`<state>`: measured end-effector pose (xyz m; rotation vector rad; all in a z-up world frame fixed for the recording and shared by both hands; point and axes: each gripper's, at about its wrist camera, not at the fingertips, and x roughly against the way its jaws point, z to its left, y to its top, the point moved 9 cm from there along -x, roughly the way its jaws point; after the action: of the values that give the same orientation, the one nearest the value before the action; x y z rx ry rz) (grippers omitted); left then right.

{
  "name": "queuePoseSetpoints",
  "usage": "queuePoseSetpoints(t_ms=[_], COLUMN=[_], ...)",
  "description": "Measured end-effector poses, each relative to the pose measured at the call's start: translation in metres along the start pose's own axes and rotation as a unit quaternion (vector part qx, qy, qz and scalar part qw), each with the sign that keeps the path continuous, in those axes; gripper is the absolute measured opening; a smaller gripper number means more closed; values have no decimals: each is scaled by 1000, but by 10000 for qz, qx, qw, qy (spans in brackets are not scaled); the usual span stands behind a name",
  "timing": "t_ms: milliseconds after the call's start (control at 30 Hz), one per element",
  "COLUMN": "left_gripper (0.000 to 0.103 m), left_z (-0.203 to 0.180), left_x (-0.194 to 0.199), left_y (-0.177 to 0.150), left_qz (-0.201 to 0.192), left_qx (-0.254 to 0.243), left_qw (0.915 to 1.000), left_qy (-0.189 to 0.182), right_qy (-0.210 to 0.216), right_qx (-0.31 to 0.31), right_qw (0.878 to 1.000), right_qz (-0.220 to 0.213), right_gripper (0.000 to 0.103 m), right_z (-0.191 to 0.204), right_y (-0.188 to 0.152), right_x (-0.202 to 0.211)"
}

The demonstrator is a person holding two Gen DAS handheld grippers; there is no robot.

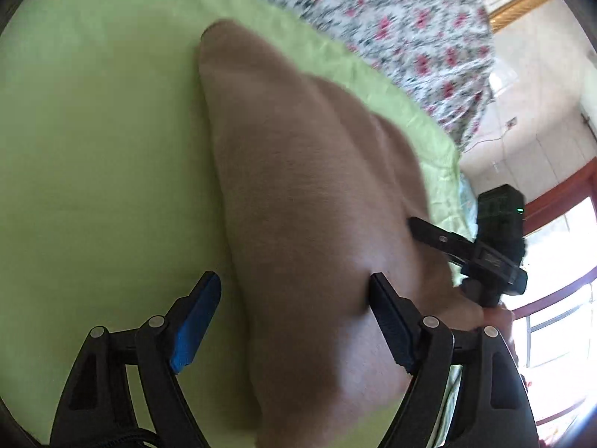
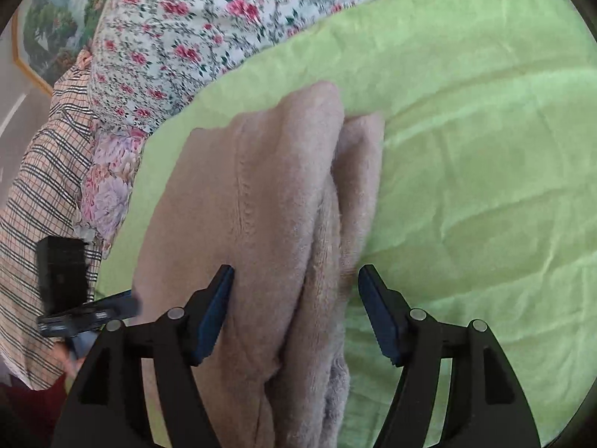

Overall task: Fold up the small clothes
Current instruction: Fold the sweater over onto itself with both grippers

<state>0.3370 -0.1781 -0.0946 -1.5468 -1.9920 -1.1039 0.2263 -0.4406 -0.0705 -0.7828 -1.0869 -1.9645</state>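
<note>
Brown fleece garment lies in a long bunched heap on a light green sheet, its soft folds running lengthwise and a stitched seam showing along the top layer. Beyond the garment's far end a flowered quilt borders the sheet, and a checked cloth sits off the garment's left side in the right wrist view. The right gripper stands wide apart above the garment's near end, one finger over the fleece and the other over the sheet just beside it, holding nothing. The left gripper is also spread wide, straddling the garment's edge, with nothing clamped; that view is blurred. A framed picture hangs on the wall beyond the quilt.
</note>
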Motion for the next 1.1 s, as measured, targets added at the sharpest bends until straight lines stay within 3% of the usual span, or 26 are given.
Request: queuePoseSetpoints(t_ms=[67,100,133,167,233,300,400,533,767,833,933,1033,1100], left_gripper=[84,79,72,63,53,43,39,39,39,39,41,52,69], left_z=[8,10,9,7,6,2,2,18,72,92,127,128,127], left_x=[-13,-18,-21,-22,-18,-5,28,87,188,200,194,199,206], left_y=[-5,-3,-2,-5,-4,-5,-13,-30,-77,-91,-114,-120,-115], left_qz=[154,149,132,141,46,-52,-176,-362,-682,-683,-533,-699,-841], left_qx=[113,128,93,82,-13,-171,-318,-476,-747,-676,-418,-336,-332], left_qw=[9995,9992,9985,9983,9984,9986,9980,9975,9948,9951,9971,9969,9959], left_qy=[-247,-356,-521,-564,-559,-501,-524,-373,115,227,358,109,74], right_qy=[65,140,260,347,312,349,538,924,1563,1536,1144,979,790], right_qx=[-169,-260,-348,-447,-419,-330,-173,65,404,479,594,534,514], right_qw=[9998,9995,9990,9983,9986,9988,9980,9953,9868,9869,9912,9930,9949], right_qz=[86,87,124,159,57,-107,-271,-267,-82,74,313,381,362], right_gripper=[69,67,51,43,35,33,31,31,31,31,34,44,51], right_z=[-3,-3,-1,0,8,26,59,114,198,208,208,201,195], right_y=[-1,-1,-3,-5,-7,-9,-17,-45,-96,-109,-124,-125,-118], right_x=[-6,-8,-10,-11,-7,3,13,3,-53,-68,-92,-92,-84])
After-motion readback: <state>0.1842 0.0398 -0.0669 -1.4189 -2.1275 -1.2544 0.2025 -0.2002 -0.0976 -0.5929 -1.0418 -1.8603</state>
